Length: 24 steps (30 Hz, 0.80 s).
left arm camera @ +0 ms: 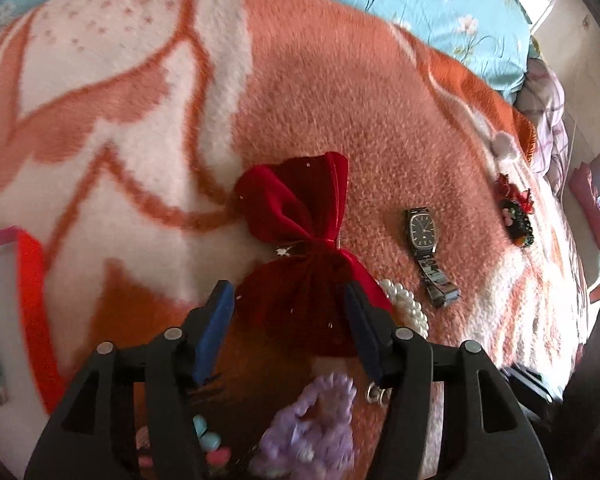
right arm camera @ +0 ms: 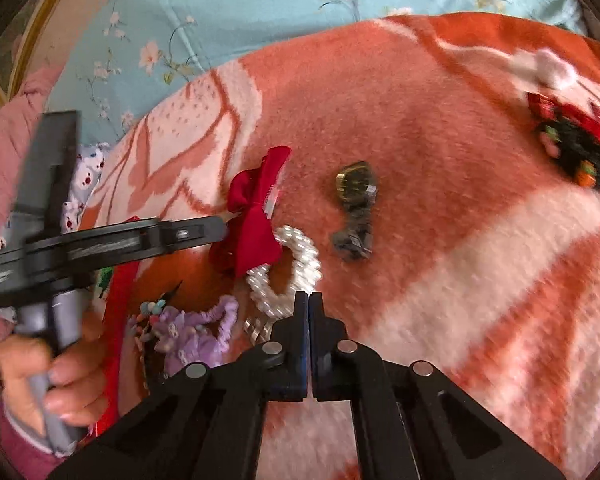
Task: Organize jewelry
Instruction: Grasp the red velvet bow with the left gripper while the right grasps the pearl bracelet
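From my left wrist camera, the orange-and-white blanket [left arm camera: 340, 120] runs out to its far edge against the blue floral sheet [left arm camera: 440, 4], with a wide bare stretch of pile beyond the jewelry. To my left a red-rimmed box [left arm camera: 30, 280] cuts in at the frame edge. My left gripper [left arm camera: 290, 308] has its fingers spread apart on either side of the lower lobe of the red velvet bow [left arm camera: 300, 240]; whether they touch it I cannot tell. The pearl bracelet [left arm camera: 406, 304] lies touching the bow, the wristwatch [left arm camera: 426, 248] just beyond. My right gripper [right arm camera: 309, 300] hovers at the bracelet's near side, fingers pressed together on nothing. The purple scrunchie [right arm camera: 196, 332] sits nearest me. My left hand [right arm camera: 60, 376] grips the handle upright.
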### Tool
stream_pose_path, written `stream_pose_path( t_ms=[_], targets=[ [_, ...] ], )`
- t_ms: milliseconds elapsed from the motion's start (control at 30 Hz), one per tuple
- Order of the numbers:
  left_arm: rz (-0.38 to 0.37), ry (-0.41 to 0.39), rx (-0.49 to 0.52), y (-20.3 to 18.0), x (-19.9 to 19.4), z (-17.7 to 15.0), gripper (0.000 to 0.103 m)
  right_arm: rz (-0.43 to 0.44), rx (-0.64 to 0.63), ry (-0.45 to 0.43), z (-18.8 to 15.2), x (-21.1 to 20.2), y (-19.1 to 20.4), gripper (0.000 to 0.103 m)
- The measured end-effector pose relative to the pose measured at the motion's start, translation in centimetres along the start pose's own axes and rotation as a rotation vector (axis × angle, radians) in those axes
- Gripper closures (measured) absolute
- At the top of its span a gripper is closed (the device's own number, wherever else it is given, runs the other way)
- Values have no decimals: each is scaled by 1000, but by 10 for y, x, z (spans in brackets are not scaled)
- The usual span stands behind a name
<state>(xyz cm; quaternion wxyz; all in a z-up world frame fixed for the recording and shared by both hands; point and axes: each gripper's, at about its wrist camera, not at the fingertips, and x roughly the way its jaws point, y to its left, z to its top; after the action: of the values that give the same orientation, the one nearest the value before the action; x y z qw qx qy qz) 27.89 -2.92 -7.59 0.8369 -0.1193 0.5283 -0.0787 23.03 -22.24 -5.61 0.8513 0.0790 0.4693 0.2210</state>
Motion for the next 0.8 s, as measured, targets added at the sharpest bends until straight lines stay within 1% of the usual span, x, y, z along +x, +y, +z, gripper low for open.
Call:
stream_pose_path(
  t_ms=[100, 133, 167, 200, 233, 267, 300, 333, 367, 400, 500, 567, 633, 667, 700, 733, 800],
  targets=[
    [-22, 6, -20, -2, 10, 4, 47, 5, 22, 9, -5, -7, -12, 103],
    [-32, 4, -23, -2, 12, 5, 47, 17, 39, 6, -4, -7, -15, 99],
    [-39, 5, -23, -2, 13, 6, 52, 44, 76, -7, -4, -9, -22, 97],
    [-58, 7, -21, -2, 14, 7, 67, 53, 85, -7, -3, -9, -23, 97],
    [-82, 13, -18, -4, 15, 7, 72, 56, 85, -4, -1, -9, -23, 97],
    [-90, 10, -8, -6, 13, 7, 78, 52, 82, -1, 0, -8, -22, 96],
    [-81, 0, 10, -9, 10, 6, 83, 61, 76, 3, 0, -7, -19, 96],
    [-65, -13, 34, -12, 6, 4, 84, 66, 67, 7, 1, -5, -16, 95],
    [-48, -26, 53, -15, 2, 2, 88, 63, 61, 10, 2, -2, -12, 90],
    [-40, -34, 64, -15, -3, 1, 90, 55, 55, 13, 2, 1, -9, 82],
    [-41, -57, 66, -8, -17, -3, 92, 53, 32, 31, 6, 11, 0, 73],
    [-41, -78, 51, -1, -28, -4, 92, 30, 9, 40, 9, 19, 6, 73],
    [-47, -98, 34, 6, -40, -5, 95, 13, -7, 50, 15, 30, 9, 73],
    [-50, -108, 27, 9, -47, -6, 95, 8, -14, 50, 17, 33, 11, 77],
    [-54, -119, 21, 12, -54, -7, 95, -1, -23, 50, 19, 36, 12, 84],
    [-51, -129, 19, 13, -58, -8, 95, -2, -31, 51, 20, 38, 14, 89],
    [-48, -149, 11, 20, -73, -14, 95, 1, -43, 46, 22, 40, 17, 90]
  ],
)
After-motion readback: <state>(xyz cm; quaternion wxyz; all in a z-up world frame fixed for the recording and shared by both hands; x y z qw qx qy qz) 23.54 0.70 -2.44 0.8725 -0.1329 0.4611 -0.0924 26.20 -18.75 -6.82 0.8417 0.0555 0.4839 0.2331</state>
